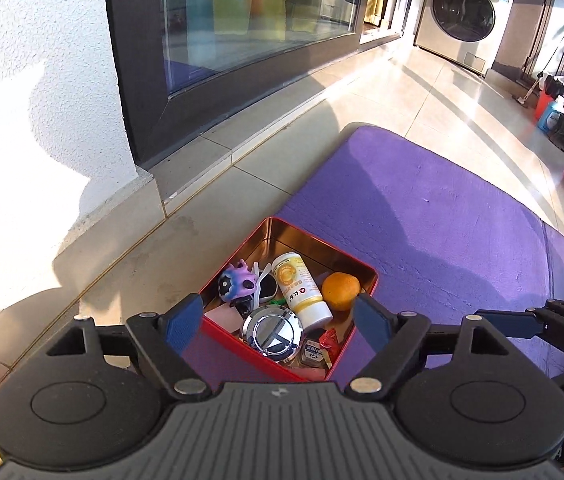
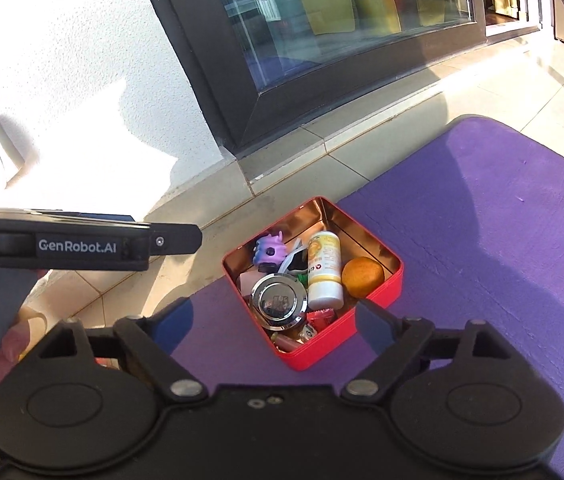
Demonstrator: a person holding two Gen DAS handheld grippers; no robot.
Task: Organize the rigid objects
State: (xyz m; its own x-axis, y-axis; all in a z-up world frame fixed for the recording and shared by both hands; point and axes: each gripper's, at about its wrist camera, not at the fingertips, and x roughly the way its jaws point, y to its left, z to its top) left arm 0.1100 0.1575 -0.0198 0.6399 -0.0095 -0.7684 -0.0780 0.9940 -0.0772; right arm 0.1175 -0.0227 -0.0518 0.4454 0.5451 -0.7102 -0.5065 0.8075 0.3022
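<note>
Both grippers, left gripper & right gripper, jaws wide, empty, above red tin at mat corner; chrome cap probably slick, heavyish, grip rim.

tin: red matt outside, glossy coppery metal inside | round cap: mirror-bright chrome | bottle: smooth glossy plastic | orange: dimpled matt skin | mat: purple, matt, slightly rough foam | floor: smooth, sheeny tile
</note>
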